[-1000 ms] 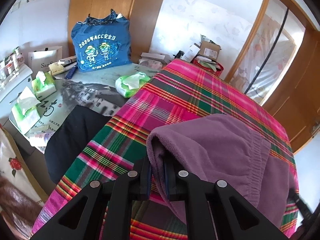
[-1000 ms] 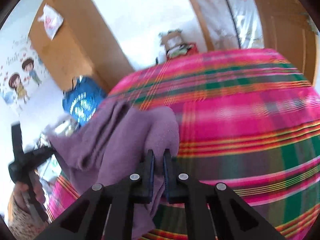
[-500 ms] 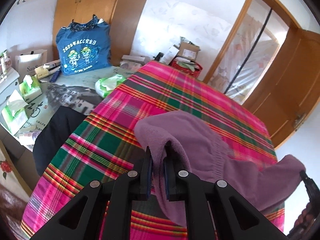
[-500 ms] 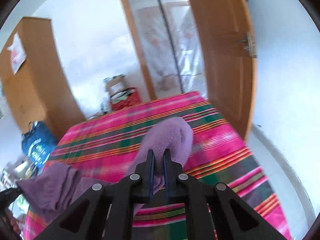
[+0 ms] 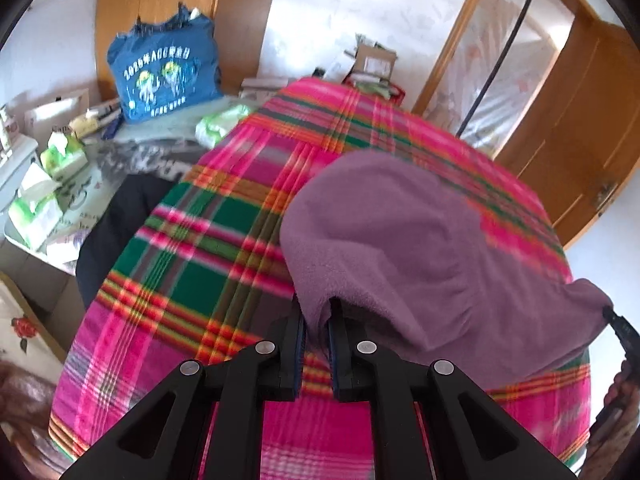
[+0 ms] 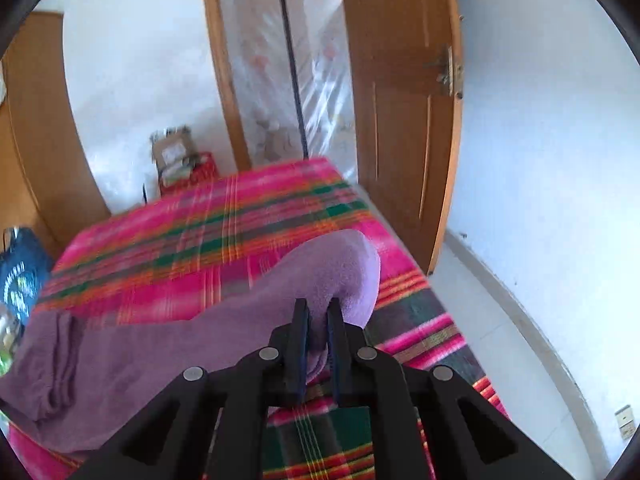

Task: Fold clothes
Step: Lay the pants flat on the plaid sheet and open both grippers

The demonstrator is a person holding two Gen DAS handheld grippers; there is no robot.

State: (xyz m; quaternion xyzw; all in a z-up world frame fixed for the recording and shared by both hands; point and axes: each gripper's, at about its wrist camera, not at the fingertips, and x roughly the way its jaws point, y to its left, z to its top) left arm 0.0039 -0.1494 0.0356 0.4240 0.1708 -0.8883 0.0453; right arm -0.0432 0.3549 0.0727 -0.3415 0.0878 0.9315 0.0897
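Though blurred by motion, garment: purple fleece garment (image 5: 400, 240), raised above the plaid bedspread (image 5: 192, 264), strung between both tools.
Left gripper (image 5: 318, 320): clenched on one fleece edge, pads buried in folds.
Right gripper (image 6: 318, 320): clamped on the other end (image 6: 340, 272); fabric hides the tips.
Garment type: unreadable, bunched.
Left-view right edge: dark tool tip (image 5: 620, 328), cut off.
Blue bag (image 5: 166, 72): print smeared.

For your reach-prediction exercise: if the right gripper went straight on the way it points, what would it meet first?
The right gripper is shut on the purple garment, so that fleece bunched ahead comes first. Beyond it, probably the plaid bedspread, though depth is unclear.
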